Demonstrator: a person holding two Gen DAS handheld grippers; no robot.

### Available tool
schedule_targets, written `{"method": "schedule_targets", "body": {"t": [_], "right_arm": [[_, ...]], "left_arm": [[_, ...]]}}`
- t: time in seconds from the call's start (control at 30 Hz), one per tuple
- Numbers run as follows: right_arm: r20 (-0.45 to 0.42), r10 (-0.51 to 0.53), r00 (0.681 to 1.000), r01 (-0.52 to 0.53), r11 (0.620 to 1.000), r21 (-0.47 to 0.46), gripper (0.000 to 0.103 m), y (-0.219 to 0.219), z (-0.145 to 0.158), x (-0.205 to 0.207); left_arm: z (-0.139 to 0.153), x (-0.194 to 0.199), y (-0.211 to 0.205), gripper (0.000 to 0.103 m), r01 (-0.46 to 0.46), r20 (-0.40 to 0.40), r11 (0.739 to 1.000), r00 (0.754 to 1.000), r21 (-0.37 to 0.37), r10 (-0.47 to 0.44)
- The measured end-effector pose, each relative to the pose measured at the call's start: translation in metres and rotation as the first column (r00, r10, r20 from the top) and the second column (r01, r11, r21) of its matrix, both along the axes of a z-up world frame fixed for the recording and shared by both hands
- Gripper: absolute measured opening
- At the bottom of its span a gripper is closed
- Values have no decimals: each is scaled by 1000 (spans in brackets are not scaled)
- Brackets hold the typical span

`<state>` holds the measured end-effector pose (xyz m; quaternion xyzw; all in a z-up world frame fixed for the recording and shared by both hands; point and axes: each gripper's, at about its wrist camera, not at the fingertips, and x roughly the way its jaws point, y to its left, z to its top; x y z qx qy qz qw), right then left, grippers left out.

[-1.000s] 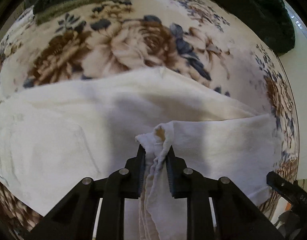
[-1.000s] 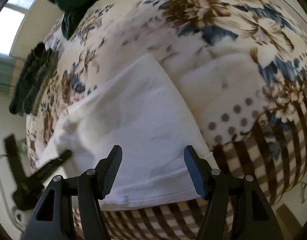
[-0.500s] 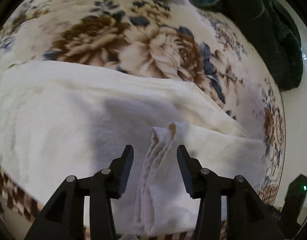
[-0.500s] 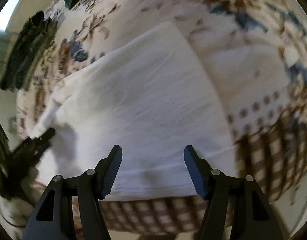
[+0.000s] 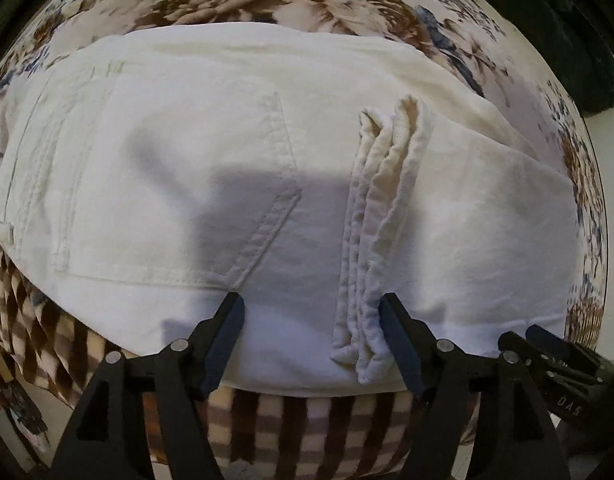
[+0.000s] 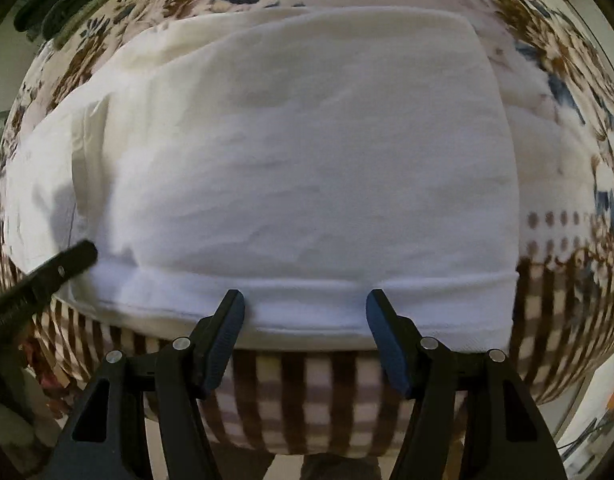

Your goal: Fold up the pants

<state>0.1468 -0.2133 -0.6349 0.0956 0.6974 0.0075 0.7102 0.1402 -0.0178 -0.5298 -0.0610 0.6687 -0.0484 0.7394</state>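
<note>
White pants (image 5: 195, 168) lie folded on a floral blanket, back pocket up, with the leg hems (image 5: 371, 240) laid across the seat part. My left gripper (image 5: 311, 312) is open and empty at the near edge of the pants, its right finger beside the hems. In the right wrist view the folded leg part of the pants (image 6: 307, 160) lies flat. My right gripper (image 6: 305, 308) is open and empty at the near fold edge. The left gripper's finger (image 6: 63, 264) shows at the left there.
The floral blanket (image 5: 307, 0) has a brown checked border (image 6: 307, 392) hanging over the near edge. Dark green clothing (image 5: 555, 32) lies at the back right, and dark folded garments (image 6: 67, 8) lie at the back left in the right wrist view.
My left gripper opened and let go of the leg hems, then drew back to the near edge. The hems now lie on the pants. My right gripper swung to face the fold edge.
</note>
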Motion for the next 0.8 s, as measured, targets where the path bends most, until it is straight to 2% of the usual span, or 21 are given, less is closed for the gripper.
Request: {"method": "schedule_targets", "body": {"t": [0.2,0.3,0.33,0.4,0.43,0.5,0.53,0.6,0.63,0.67,0.7,0.73,0.77,0.8], "right_arm": [[-50,17,999,-19,999,-33,65,7,-3,5],[-56,-5,998,3,1000,-23,65,9,-2,8],[-59,-18,998,17,1000,-16,65,8,0,9],[-65,-55,996,56,998,16,67,-2,3,12],[-67,-87,994,90,995,47,67,-8,6,13],[-71,-144,987,150,984,94,67,-25,10,14],[-77,-176,981,183,977,112,67,-31,11,14],[-95,-204,974,215,969,119,67,-35,10,14],[-102,-213,972,224,967,120,67,-36,9,14],[-108,-218,970,230,966,116,67,-36,7,14],[-117,-218,969,230,967,109,67,-36,5,15],[-123,-215,969,228,968,101,67,-33,2,14],[-128,-209,969,222,971,92,67,-30,0,15],[-134,-199,971,211,974,81,67,-28,-2,17]], "left_arm": [[-6,-1,13,70,-25,-17,999,1000,-47,24],[2,-1,20,69,-78,-26,992,997,-100,76],[8,-2,29,68,-120,-23,982,993,-144,118],[26,-8,58,68,-246,1,933,967,-262,256],[34,-13,76,68,-315,9,896,942,-312,335],[48,-29,120,68,-460,19,807,865,-370,501],[50,-35,133,68,-504,19,782,836,-367,548],[48,-52,171,68,-627,16,698,740,-347,673],[45,-58,181,67,-658,11,673,712,-339,702],[36,-62,201,65,-694,-14,633,677,-343,735],[31,-64,211,63,-712,-23,612,658,-344,753],[27,-66,222,56,-729,-21,589,635,-348,773],[22,-66,234,47,-736,-6,582,622,-345,783],[19,-65,233,45,-738,0,583,620,-340,785]]}}
